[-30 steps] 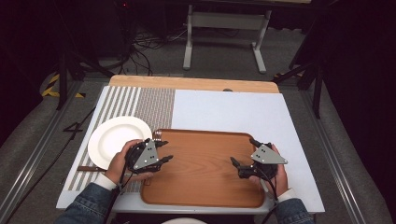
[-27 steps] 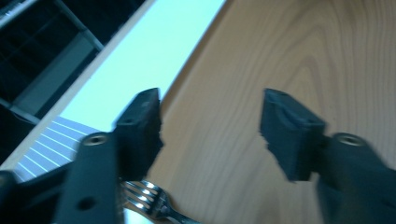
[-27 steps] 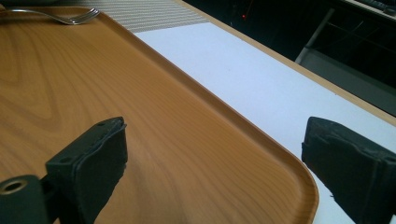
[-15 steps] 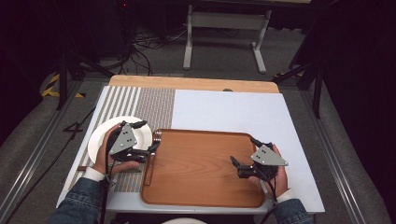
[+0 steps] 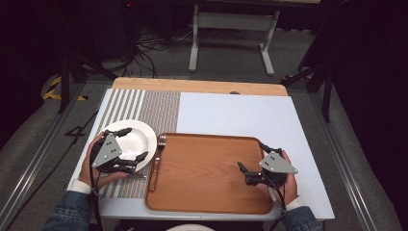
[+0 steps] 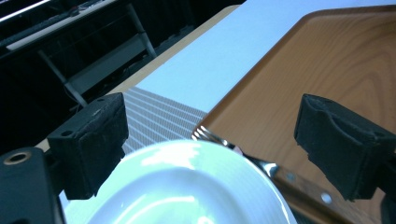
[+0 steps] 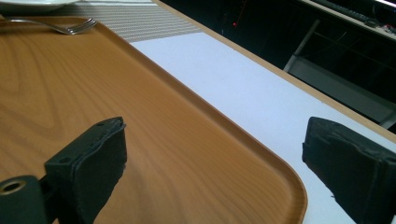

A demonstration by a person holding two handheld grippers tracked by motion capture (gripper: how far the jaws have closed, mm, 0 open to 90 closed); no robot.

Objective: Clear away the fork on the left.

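Observation:
My left gripper [image 5: 134, 143] hangs over the white plate [image 5: 144, 134] at the table's left. Its jaws have just been opening and now stand wide with nothing between them. In the left gripper view [image 6: 212, 142] the plate [image 6: 187, 186] lies below the jaws. A wooden-handled fork [image 6: 266, 165] lies past it on the tray's left rim. The fork [image 5: 158, 153] points away from me. My right gripper [image 5: 251, 155] stands open near the wooden tray's [image 5: 207, 192] far right corner. One jaw is over the tray [image 7: 116, 84] and one over the white table [image 7: 224, 79].
A grey striped placemat [image 5: 159, 108] lies under the plate at the table's left. White tabletop [image 5: 240, 113] stretches beyond the tray to a wooden strip [image 5: 192, 86] along the far edge. Dark floor, cables and a stand's legs [image 5: 231, 29] lie past the table.
The left gripper has drawn away to the left from the tray's left edge to above the plate. Its jaws opened and the fork stayed on the tray's rim. The right gripper kept still.

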